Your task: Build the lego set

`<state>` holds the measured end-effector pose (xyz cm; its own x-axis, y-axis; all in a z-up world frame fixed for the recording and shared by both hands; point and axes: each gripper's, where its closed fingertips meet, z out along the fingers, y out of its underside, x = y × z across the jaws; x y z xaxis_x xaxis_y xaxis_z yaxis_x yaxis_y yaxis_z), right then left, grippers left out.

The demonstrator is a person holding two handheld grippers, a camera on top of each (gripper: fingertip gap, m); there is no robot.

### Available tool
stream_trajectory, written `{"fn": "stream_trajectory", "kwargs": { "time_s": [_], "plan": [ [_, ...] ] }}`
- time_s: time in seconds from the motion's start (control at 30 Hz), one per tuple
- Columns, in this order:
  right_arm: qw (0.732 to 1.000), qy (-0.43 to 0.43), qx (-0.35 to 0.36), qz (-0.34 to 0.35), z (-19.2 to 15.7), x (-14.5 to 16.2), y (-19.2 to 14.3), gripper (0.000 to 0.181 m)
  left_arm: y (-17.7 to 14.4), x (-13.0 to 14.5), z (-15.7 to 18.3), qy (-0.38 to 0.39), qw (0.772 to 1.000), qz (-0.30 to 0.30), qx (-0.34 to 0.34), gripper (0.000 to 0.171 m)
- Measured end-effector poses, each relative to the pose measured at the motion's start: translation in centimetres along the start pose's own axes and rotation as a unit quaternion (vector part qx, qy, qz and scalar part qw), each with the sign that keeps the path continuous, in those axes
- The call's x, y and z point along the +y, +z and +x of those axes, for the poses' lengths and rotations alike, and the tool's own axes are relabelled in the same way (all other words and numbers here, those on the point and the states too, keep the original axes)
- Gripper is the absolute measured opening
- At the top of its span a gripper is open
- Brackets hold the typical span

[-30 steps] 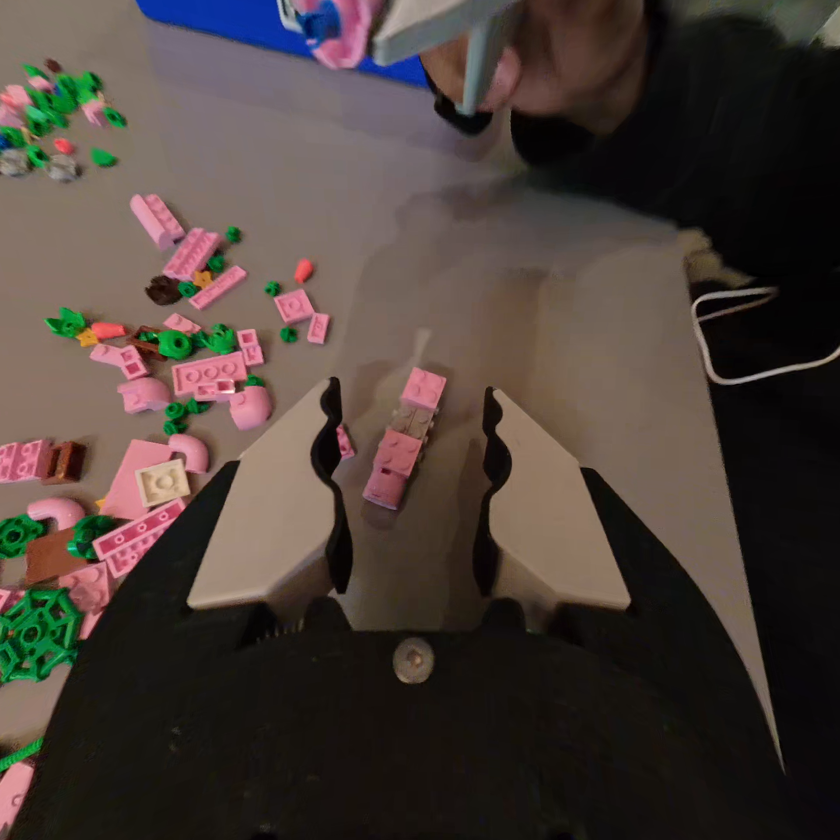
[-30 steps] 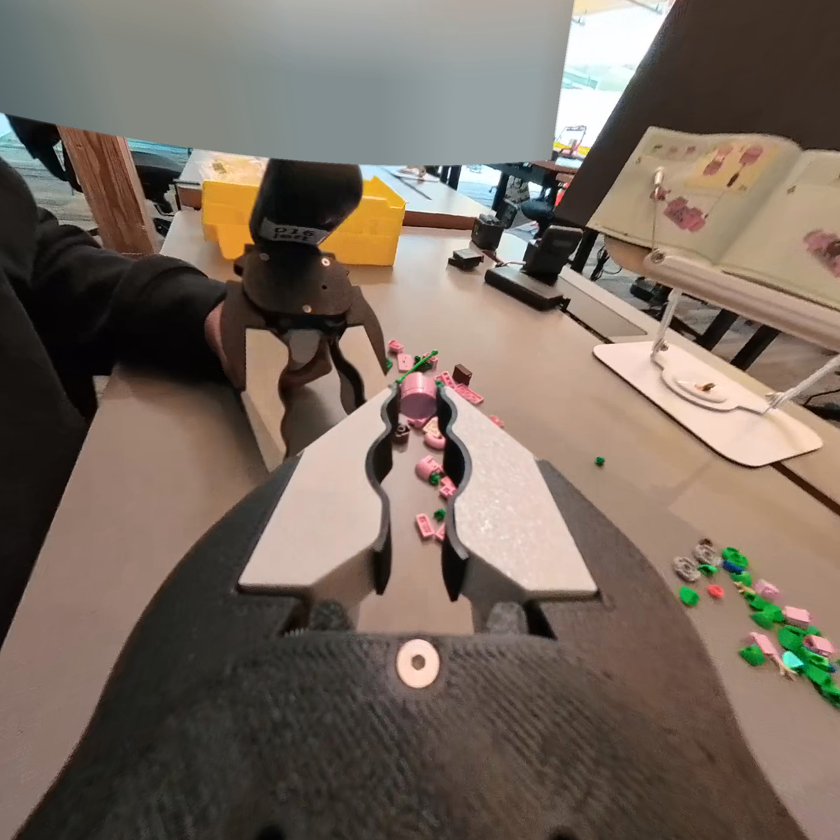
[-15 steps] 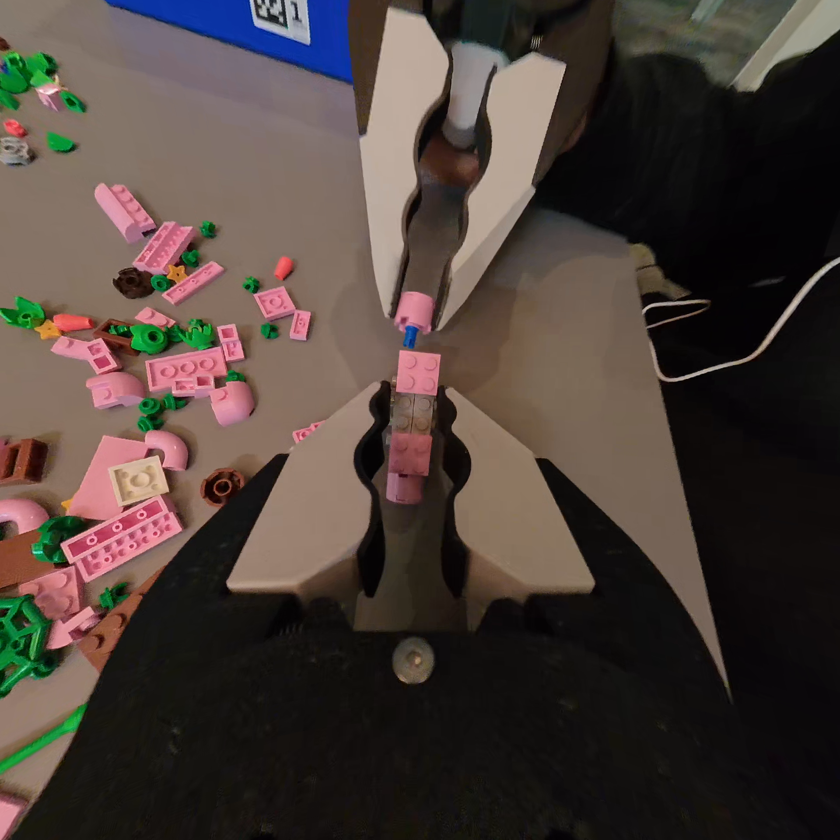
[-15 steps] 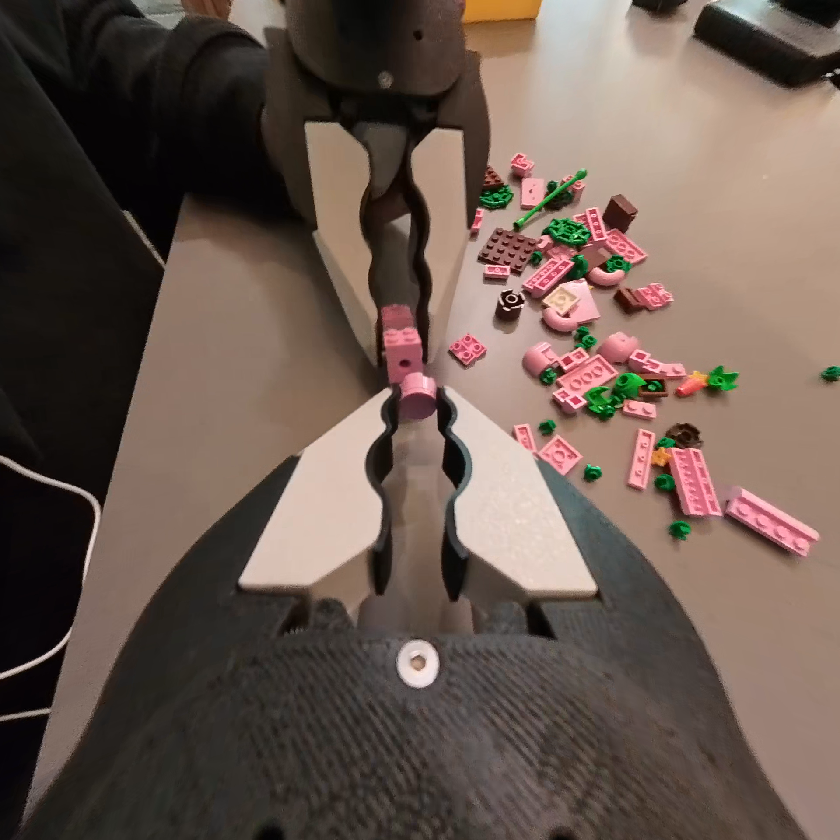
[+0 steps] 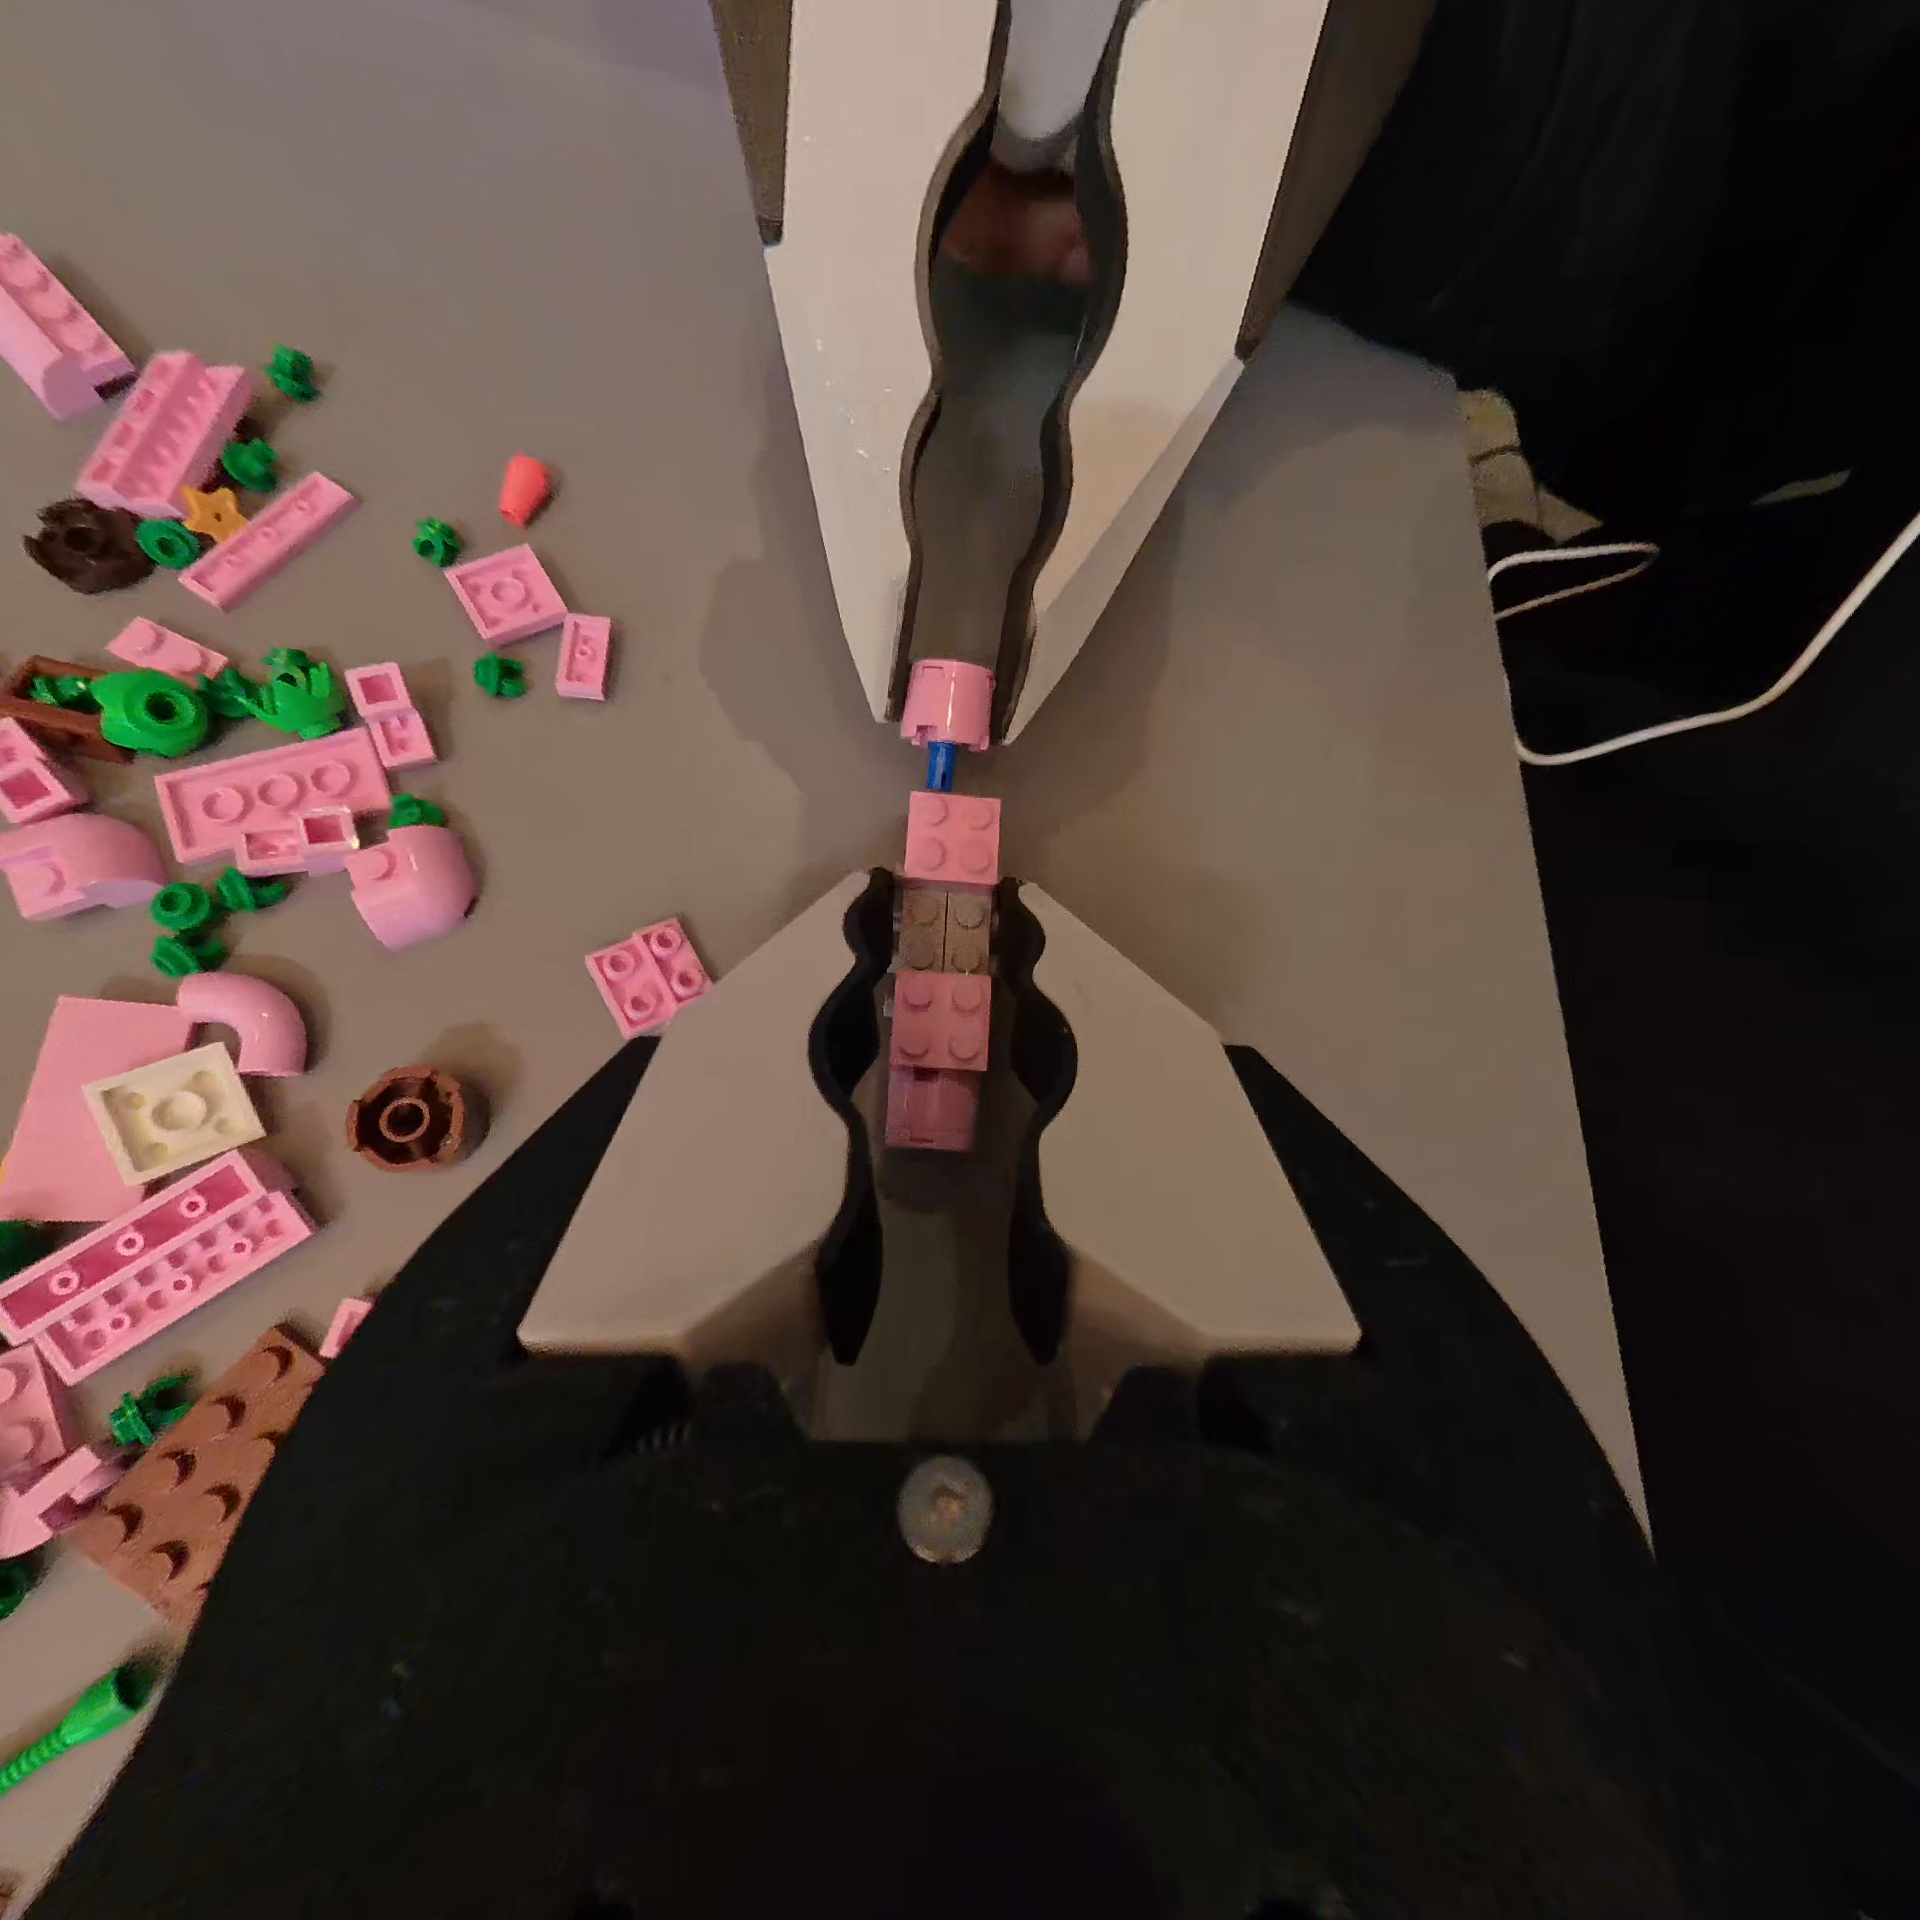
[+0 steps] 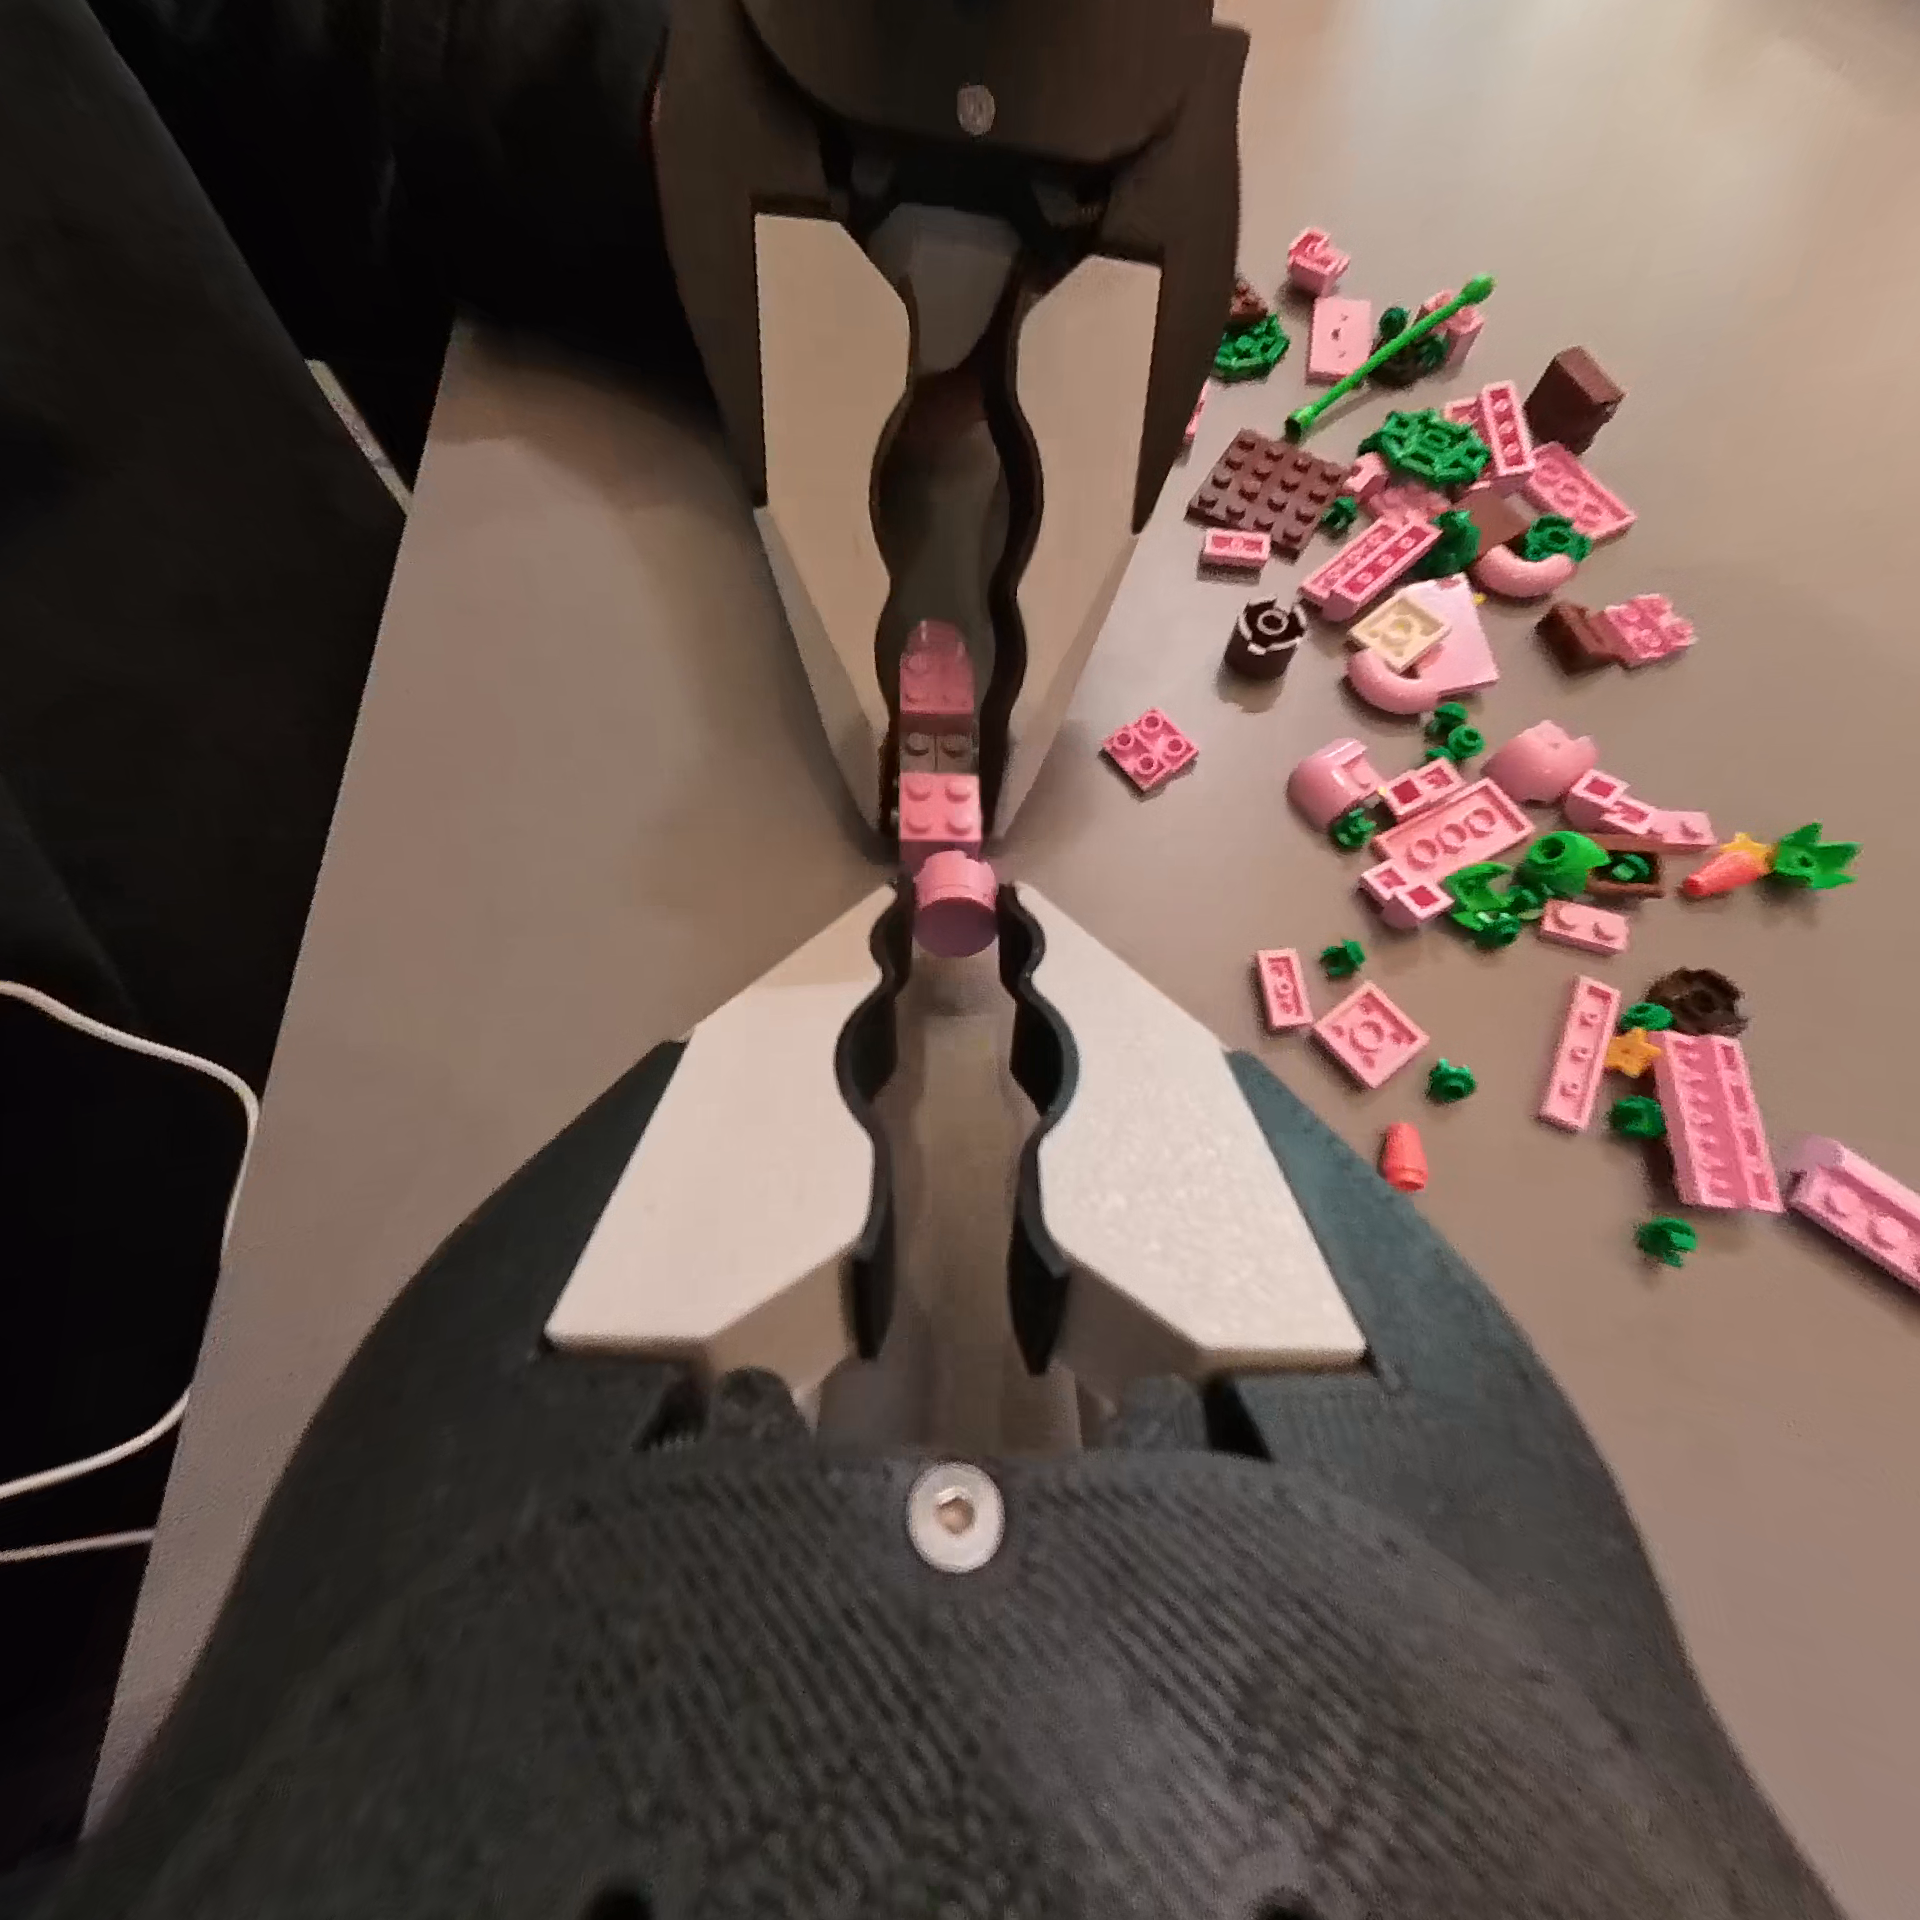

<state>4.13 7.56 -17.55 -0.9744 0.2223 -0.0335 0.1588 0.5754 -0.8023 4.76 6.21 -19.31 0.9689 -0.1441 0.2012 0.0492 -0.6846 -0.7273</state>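
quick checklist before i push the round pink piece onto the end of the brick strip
1. Left gripper clamped on the brick strip: ok.
2. Right gripper clamped on the round pink piece: ok.
3. Blue pin lined up with the strip's end brick: ok in the left wrist view.
4. Pin already seated: not ok, blue still shows between the parts.
5. Hole in the end brick facing the pin: cannot tell.
6. Loose pieces clear of both grippers: ok, they lie off to one side on the table.

Left hand-held gripper (image 5: 943, 914) and right hand-held gripper (image 6: 954, 914) tip-to-tip, both clamped.
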Motion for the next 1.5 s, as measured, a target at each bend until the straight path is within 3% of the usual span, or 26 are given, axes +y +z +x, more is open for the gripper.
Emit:
{"fn": "stream_trajectory", "kwargs": {
  "time_s": [0.33,0.6,1.17,1.5],
  "plan": [
    [0.999,0.017,-0.019,-0.036,-0.5,1.3,0.9,0.015,0.0,0.2,0.1,0.005,1.000,-0.005,-0.004,0.018],
    [1.000,0.015,-0.016,-0.022,-0.4,0.8,0.7,0.015,-0.2,0.0,0.2,-0.001,1.000,0.005,0.004,0.017],
    [0.997,0.004,-0.002,0.076,-0.1,-2.6,-1.6,0.015,-2.2,-2.8,0.4,0.022,0.993,0.112,0.005,0.017],
    [0.997,0.021,-0.020,0.071,-0.3,-2.2,-1.4,0.015,-1.9,-2.7,0.5,0.040,0.993,0.107,-0.008,0.017]
  ]
}}
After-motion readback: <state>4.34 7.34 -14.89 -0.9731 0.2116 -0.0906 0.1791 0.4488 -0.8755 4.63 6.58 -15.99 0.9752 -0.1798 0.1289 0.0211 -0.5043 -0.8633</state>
